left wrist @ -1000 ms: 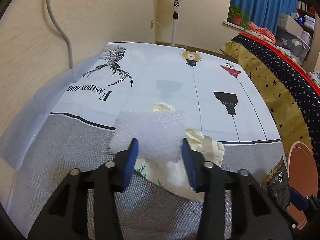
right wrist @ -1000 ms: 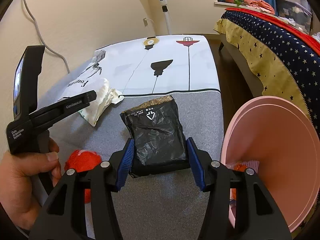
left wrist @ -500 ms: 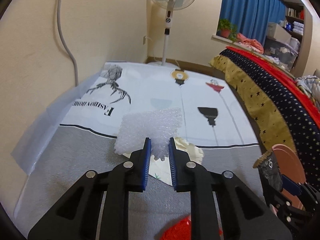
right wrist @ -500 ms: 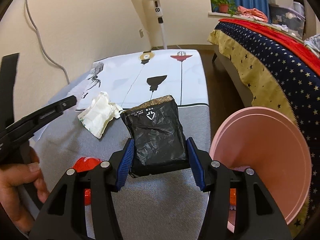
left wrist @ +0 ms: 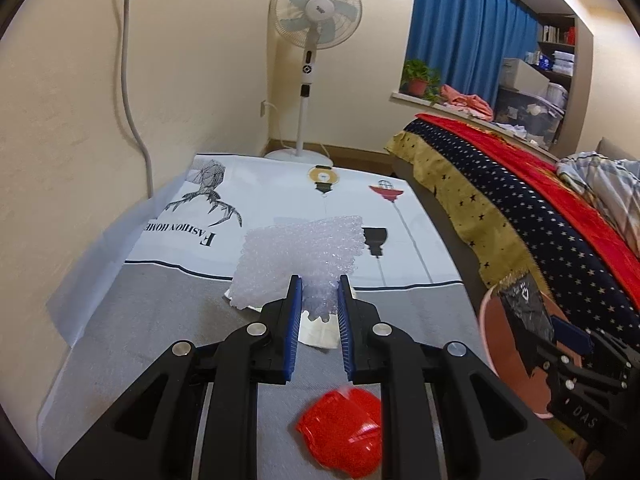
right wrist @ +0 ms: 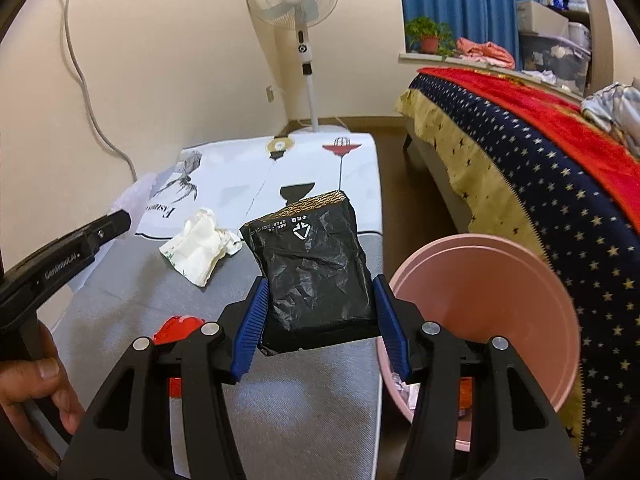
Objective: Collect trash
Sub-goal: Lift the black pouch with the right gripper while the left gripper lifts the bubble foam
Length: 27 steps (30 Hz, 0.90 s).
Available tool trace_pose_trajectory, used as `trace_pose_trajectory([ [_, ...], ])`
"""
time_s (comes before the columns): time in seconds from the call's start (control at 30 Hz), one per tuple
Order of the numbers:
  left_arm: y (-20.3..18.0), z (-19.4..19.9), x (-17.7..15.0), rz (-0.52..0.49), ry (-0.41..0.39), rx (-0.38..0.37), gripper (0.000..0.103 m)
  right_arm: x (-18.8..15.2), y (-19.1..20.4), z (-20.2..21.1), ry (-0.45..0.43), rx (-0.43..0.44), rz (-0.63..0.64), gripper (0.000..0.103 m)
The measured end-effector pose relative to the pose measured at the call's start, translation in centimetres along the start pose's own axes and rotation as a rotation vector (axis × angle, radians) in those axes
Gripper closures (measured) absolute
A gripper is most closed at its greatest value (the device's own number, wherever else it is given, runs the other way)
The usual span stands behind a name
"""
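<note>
My left gripper [left wrist: 319, 296] is shut on a sheet of white bubble wrap [left wrist: 300, 260] and holds it above the table. My right gripper [right wrist: 318, 300] is shut on a crinkled black foil packet [right wrist: 316, 268], held up just left of the pink bin [right wrist: 500, 280]. The packet and bin also show at the right of the left wrist view [left wrist: 524, 316]. A crumpled white paper wrapper [right wrist: 200, 248] and a red plastic piece [left wrist: 344, 444] lie on the grey tablecloth [right wrist: 300, 420].
The table runs along the left wall. A bed with a star-patterned cover [right wrist: 560, 184] stands to the right, with the pink bin in the gap. A standing fan [right wrist: 296, 20] is beyond the table's far end.
My left gripper closed on the bubble wrap and lifted it off the table. My right gripper rose with the black packet still held, beside the pink bin.
</note>
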<state>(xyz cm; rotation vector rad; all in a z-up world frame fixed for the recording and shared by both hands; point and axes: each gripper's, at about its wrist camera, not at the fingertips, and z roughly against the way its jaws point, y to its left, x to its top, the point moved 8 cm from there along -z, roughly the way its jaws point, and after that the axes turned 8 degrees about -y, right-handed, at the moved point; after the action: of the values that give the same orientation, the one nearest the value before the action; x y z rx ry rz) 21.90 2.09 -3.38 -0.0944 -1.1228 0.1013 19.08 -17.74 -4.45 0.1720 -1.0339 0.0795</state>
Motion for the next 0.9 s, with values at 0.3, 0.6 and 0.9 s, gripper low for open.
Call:
trace_pose_trajectory([
  [0.3, -2.0, 2.6, 0.1, 0.002, -0.024, -0.057, 0.086, 1.8, -1.7, 4.4, -0.071, -0.050, -0.007, 0.050],
  [0.6, -3.4, 4.1, 0.6, -0.001, -0.047, -0.097, 0.086, 4.1, -3.4, 7.7, -0.115, -0.073, -0.021, 0.050],
  [0.9, -4.8, 4.3, 0.6, 0.000, -0.053, -0.134, 0.086, 6.9, -6.2, 10.2, -0.134, -0.097, -0.016, 0.050],
])
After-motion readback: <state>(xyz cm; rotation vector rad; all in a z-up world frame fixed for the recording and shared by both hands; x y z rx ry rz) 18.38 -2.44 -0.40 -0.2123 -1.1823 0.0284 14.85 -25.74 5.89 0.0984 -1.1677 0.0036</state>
